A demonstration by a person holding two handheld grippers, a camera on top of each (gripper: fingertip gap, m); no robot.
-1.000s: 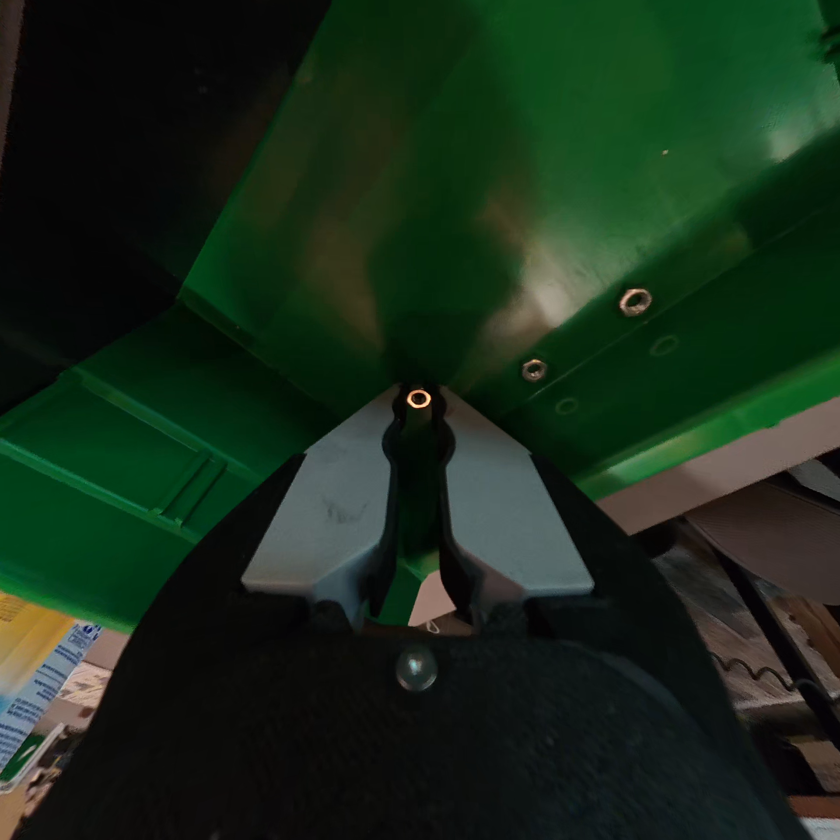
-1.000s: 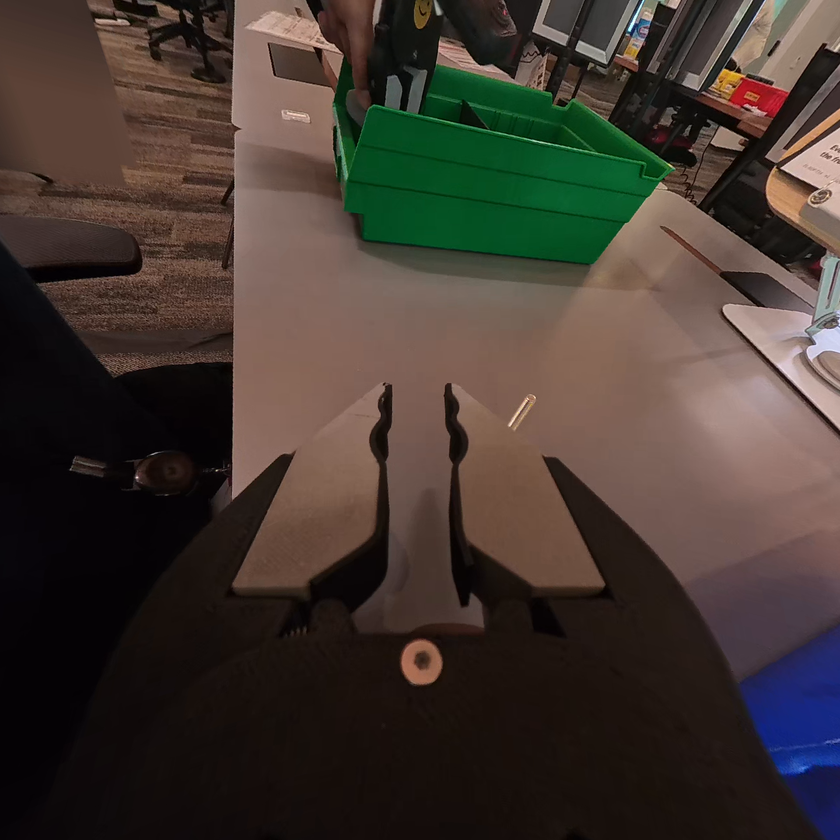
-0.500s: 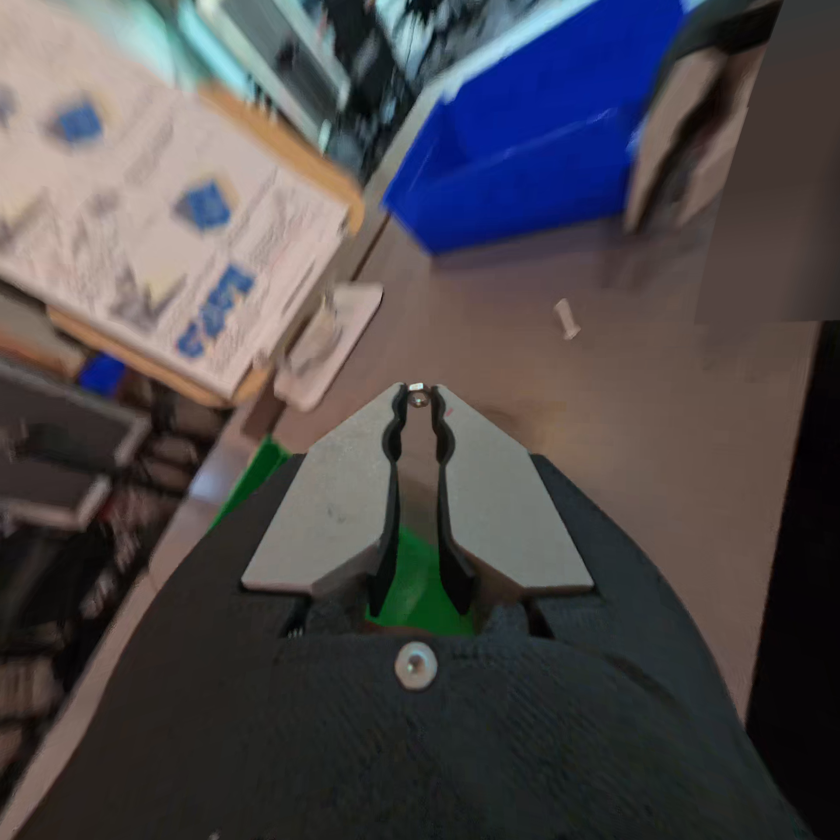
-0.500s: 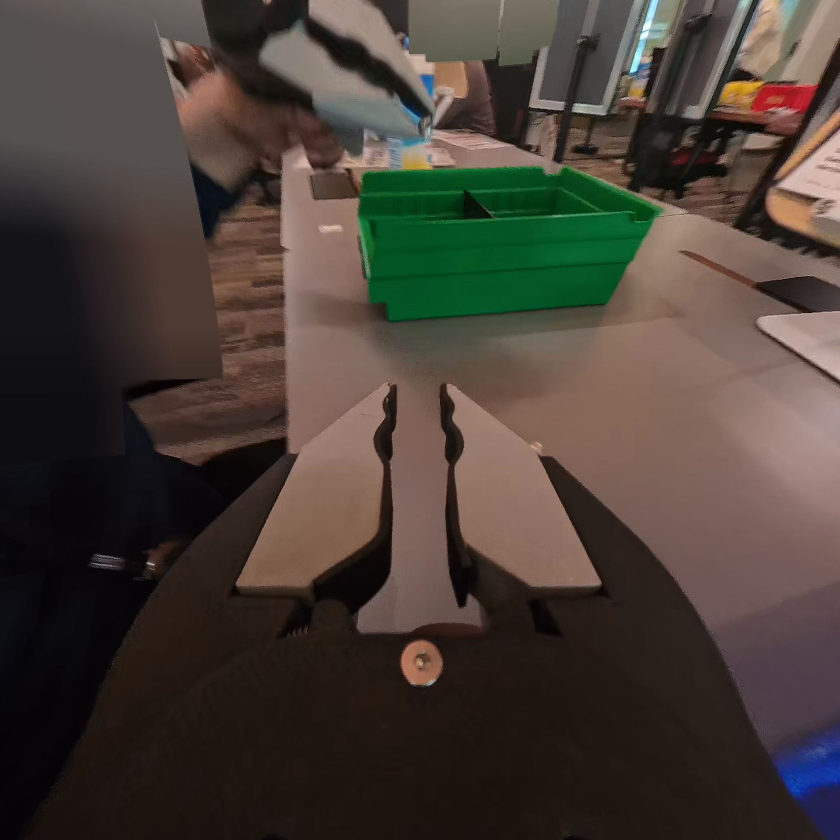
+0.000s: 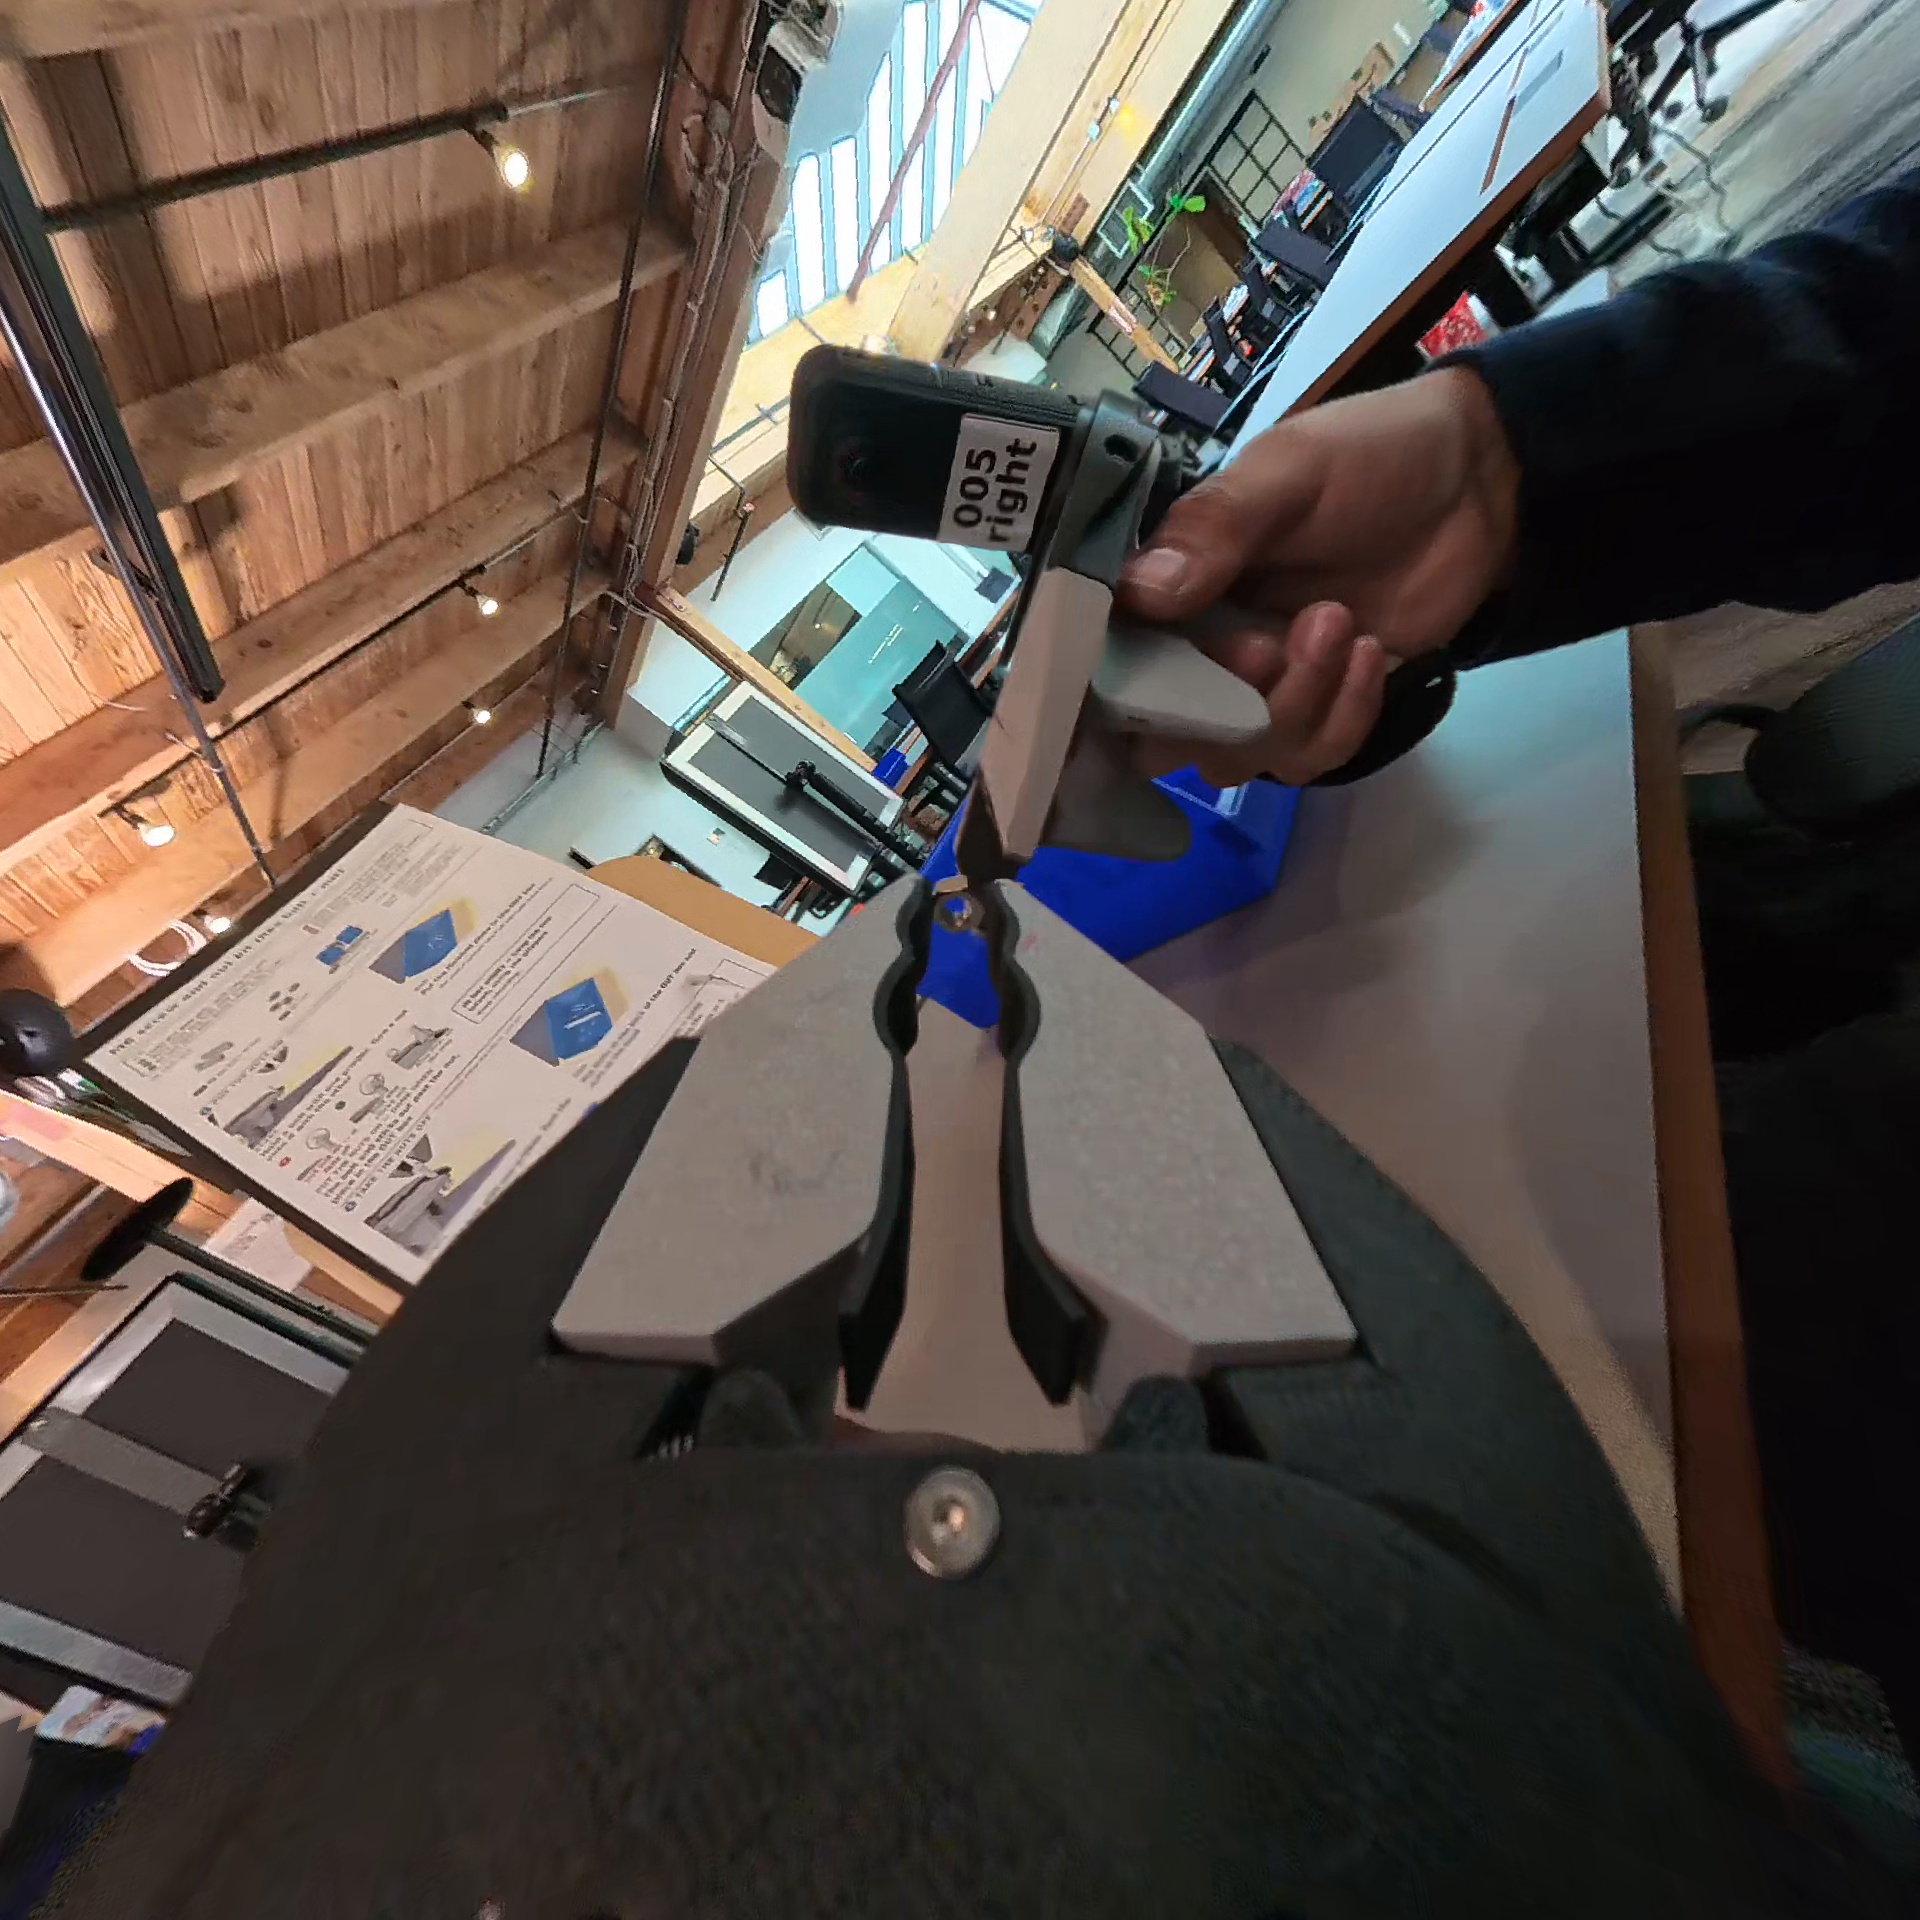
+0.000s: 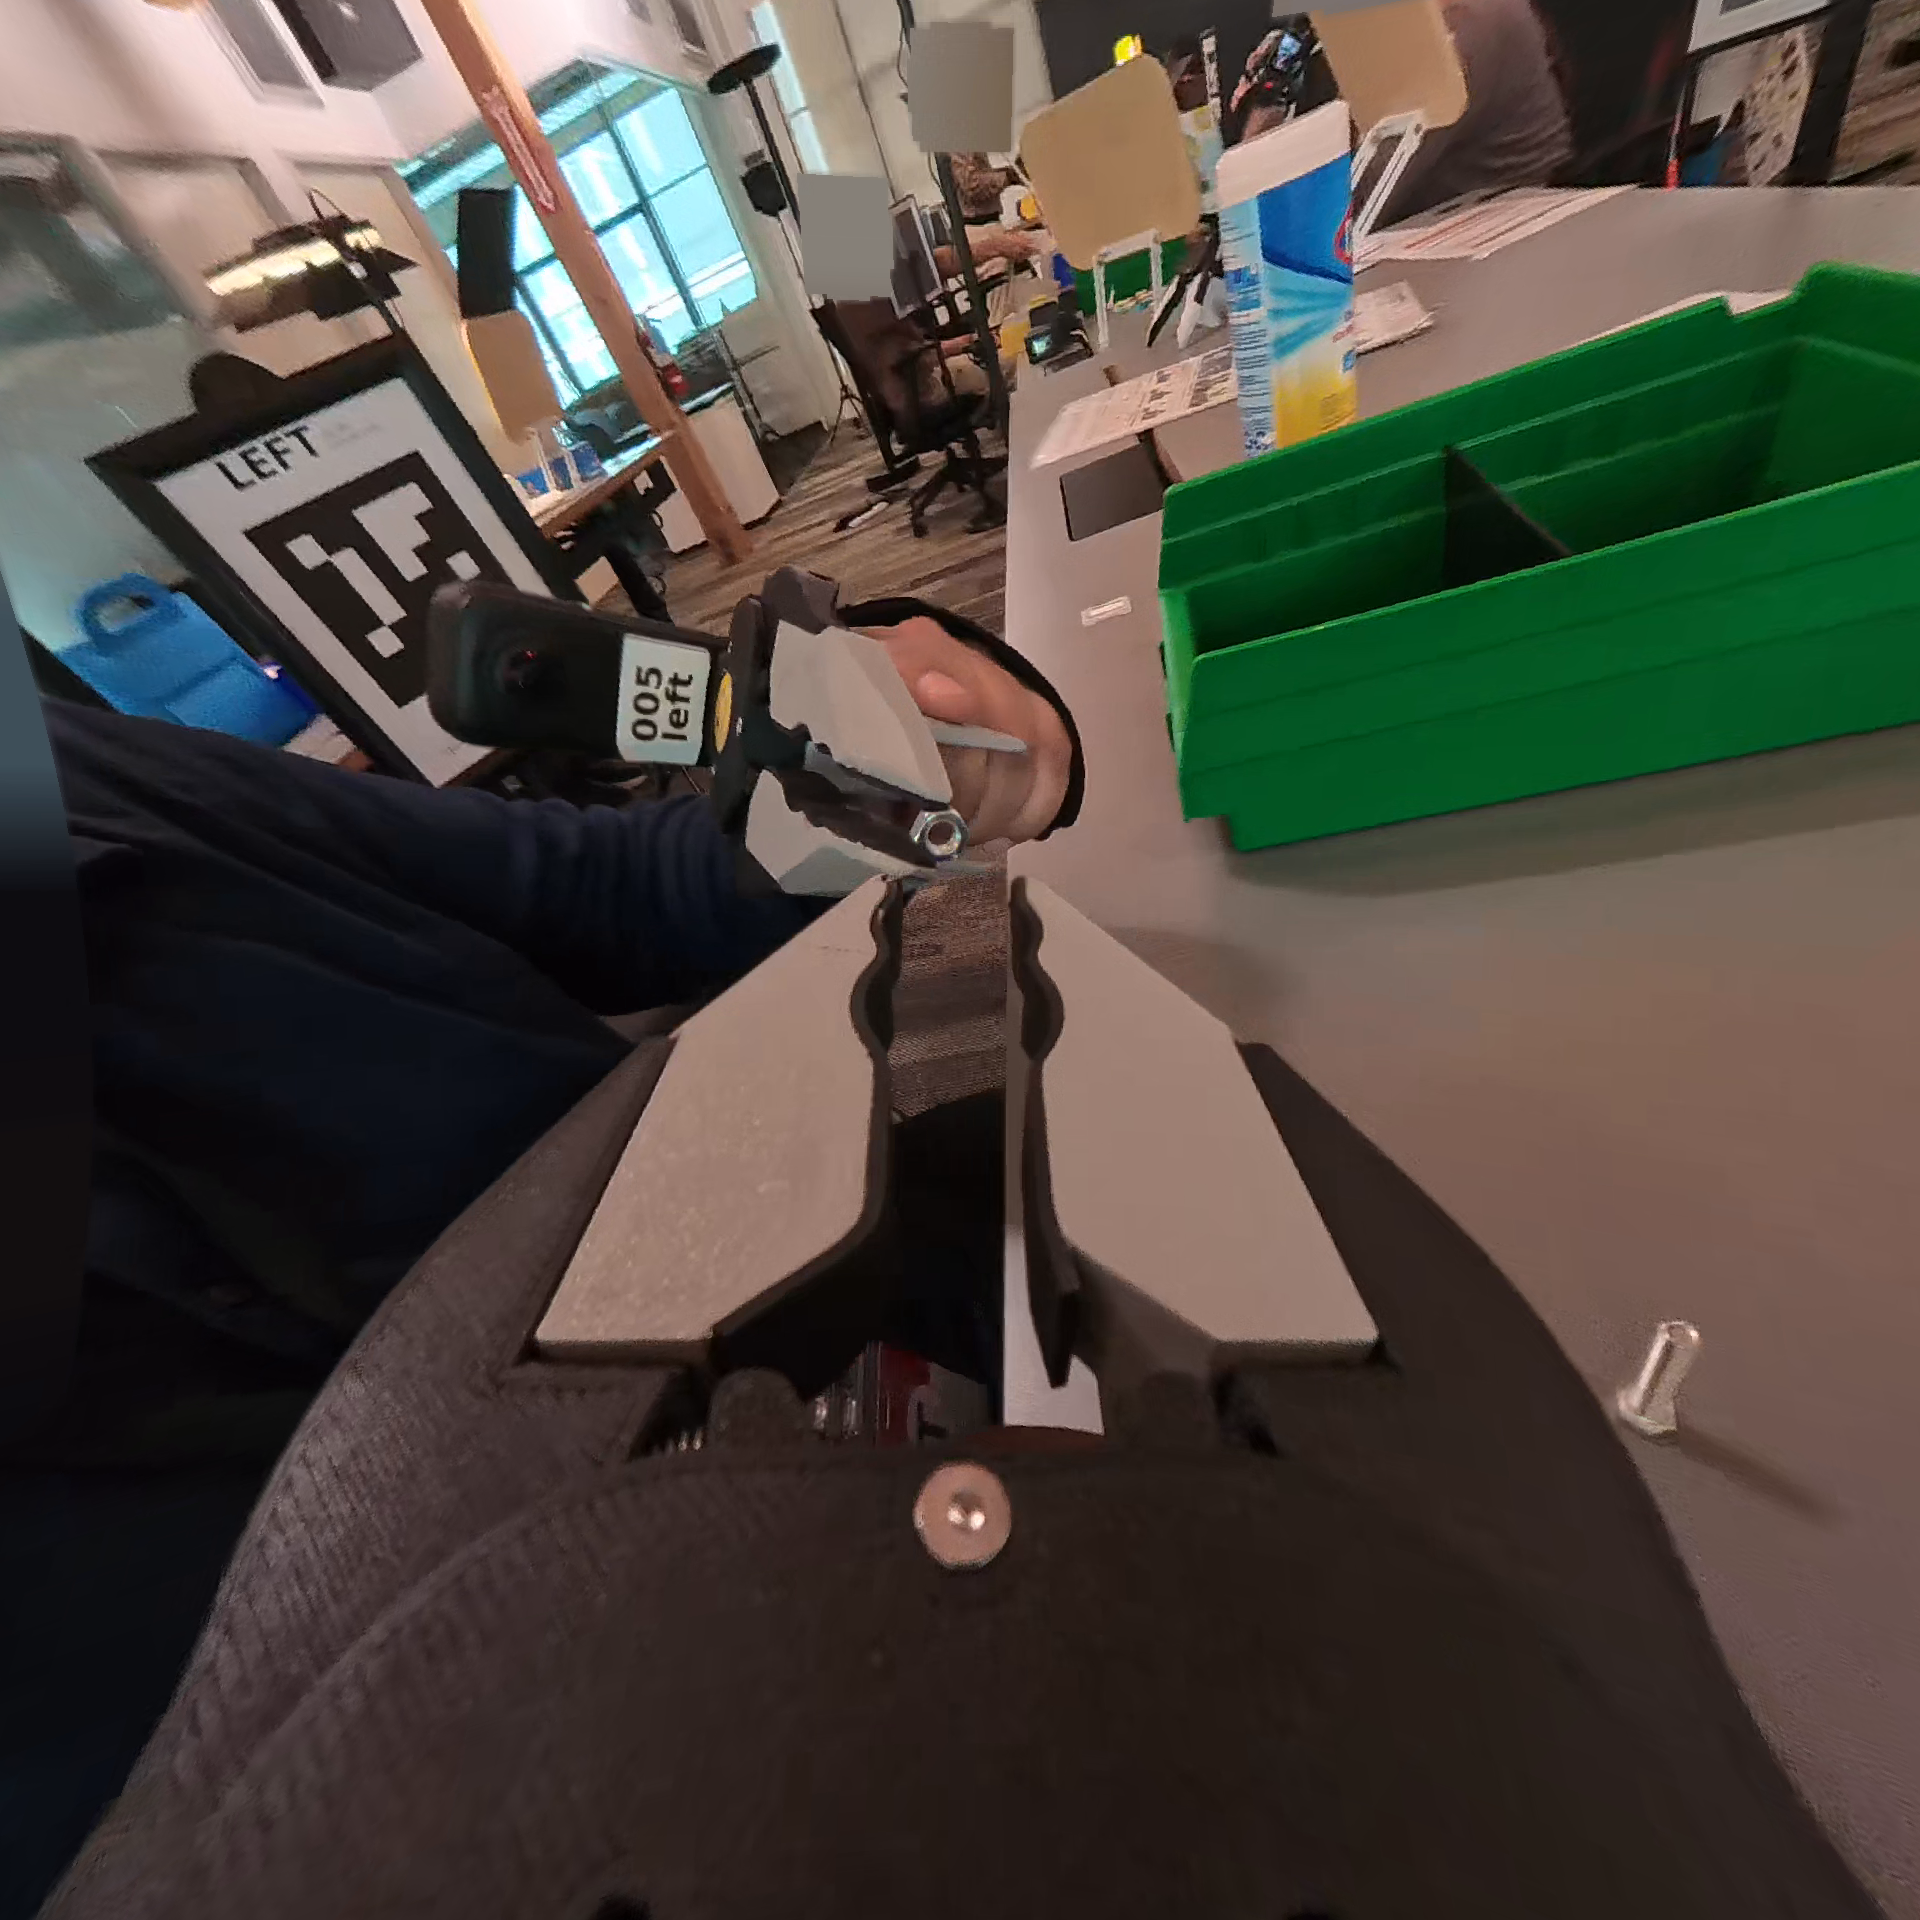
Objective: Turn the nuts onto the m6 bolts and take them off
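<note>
Your left claw point(image 5: 958, 902) is clenched on a small steel nut point(image 5: 958, 912), pinched at the very fingertips and held in the air off the tabletop point(image 5: 1455, 987). Your right claw point(image 6: 951, 891) is released, jaws apart with nothing between them, tips just beside the left claw's nut point(image 6: 940, 833) at 12 o'clock in the right wrist view. One bolt point(image 6: 1660, 1377) lies loose on the tabletop point(image 6: 1507, 987) at 4 o'clock. The green bin point(image 6: 1538, 623) sits at 2 o'clock; a blue bin point(image 5: 1122, 894) shows behind the left claw's tips.
</note>
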